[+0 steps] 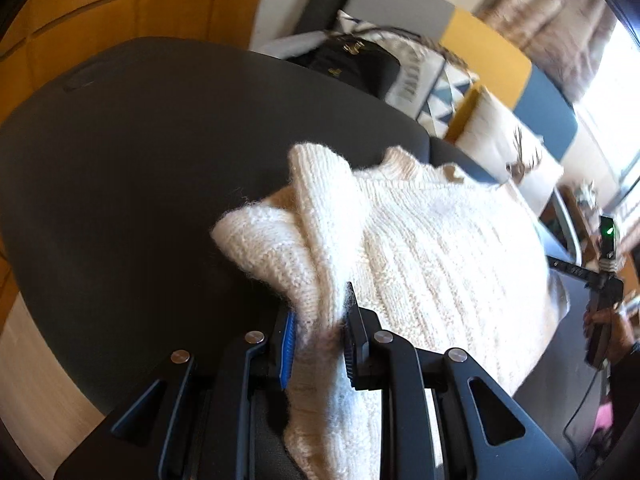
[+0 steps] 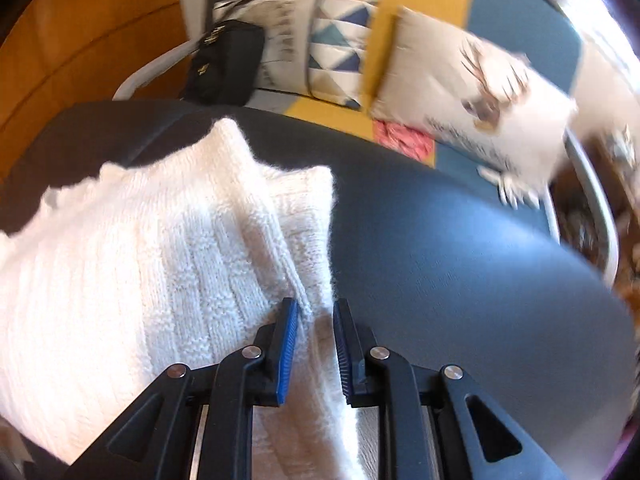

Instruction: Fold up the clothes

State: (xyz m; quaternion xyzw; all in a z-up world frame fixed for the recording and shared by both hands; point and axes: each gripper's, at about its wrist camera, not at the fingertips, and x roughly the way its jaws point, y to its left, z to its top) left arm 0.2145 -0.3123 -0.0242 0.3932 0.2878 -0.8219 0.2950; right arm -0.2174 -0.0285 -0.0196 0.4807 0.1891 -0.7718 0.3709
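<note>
Closest to each camera, a cream knitted sweater (image 1: 420, 248) is bunched between blue-padded jaws. The left gripper (image 1: 320, 332) is clamped on a gathered fold of the sweater's edge, and the knit rises from its pads in a loose peak. The right gripper (image 2: 316, 320) has its jaws pressed on the opposite side of the sweater, with a seam line running up from its left pad; a narrow strip of knit fills the gap between them.

The sweater lies spread on a dark grey table (image 1: 120, 160), its ribbed collar at the far edge of the cloth. Off to the sweater's right in the left wrist view, a hand (image 1: 608, 328) holds the other gripper's handle.

Beyond the table, past the sweater's collar, a black bag (image 2: 224, 64) sits beside a cushion with blue triangles (image 2: 340, 44) and a white cushion with a deer print (image 2: 480, 92). A pink cloth (image 2: 402, 138) lies just below the deer cushion, near the table's far rim.
</note>
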